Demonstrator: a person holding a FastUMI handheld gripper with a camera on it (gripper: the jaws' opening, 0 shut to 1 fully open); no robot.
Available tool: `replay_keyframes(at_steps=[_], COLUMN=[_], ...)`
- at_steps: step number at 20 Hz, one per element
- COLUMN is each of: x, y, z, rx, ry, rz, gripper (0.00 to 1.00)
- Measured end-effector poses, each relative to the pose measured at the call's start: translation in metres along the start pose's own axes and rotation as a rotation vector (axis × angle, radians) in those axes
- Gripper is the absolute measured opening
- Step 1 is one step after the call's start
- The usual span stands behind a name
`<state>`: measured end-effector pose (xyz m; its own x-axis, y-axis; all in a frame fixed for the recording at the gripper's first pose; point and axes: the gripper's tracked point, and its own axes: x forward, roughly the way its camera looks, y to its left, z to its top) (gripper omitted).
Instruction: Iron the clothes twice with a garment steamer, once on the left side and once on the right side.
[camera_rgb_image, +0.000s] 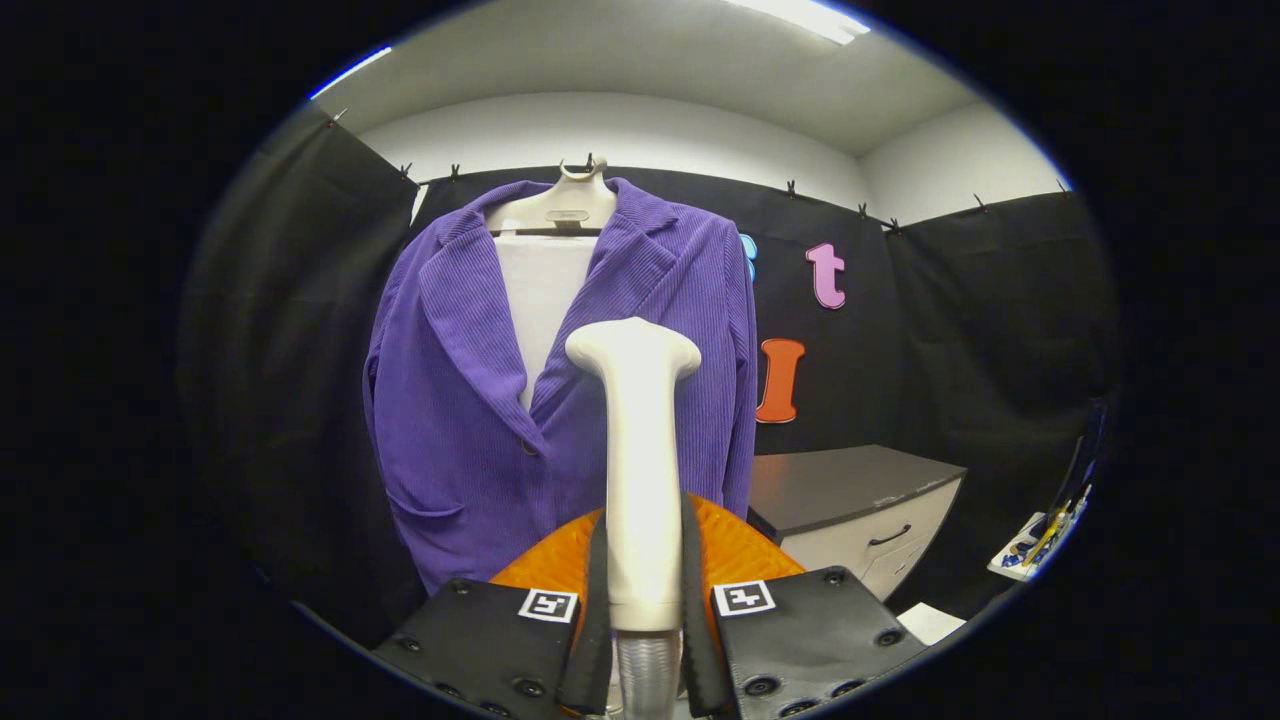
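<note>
Steamer (640, 450) in claw (645, 600), nozzle face seemingly hidden.

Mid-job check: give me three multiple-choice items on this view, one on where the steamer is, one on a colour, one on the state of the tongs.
1. Where is the steamer?
A. On the cabinet
B. Between the fingers of the tongs
C. Hooked on the hanger

2. What colour is the jacket?
A. Purple
B. Green
C. Grey

3. What state are the tongs in?
A. Wide open, holding nothing
B. Shut on the jacket sleeve
C. Shut on the steamer

Answers:
1 B, its white handle stands upright in the gap between both fingers.
2 A, the ribbed cloth on the hanger is purple.
3 C, both finger pads press against the handle's sides.
</note>
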<state>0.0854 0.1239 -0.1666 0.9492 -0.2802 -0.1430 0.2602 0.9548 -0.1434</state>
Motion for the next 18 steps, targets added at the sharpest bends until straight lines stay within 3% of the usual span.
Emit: replay_keyframes(at_steps=[18], x=[-0.019], y=[-0.007], z=[-0.094], rx=[-0.011], ry=[0.158], rz=[-0.003], gripper=[0.36])
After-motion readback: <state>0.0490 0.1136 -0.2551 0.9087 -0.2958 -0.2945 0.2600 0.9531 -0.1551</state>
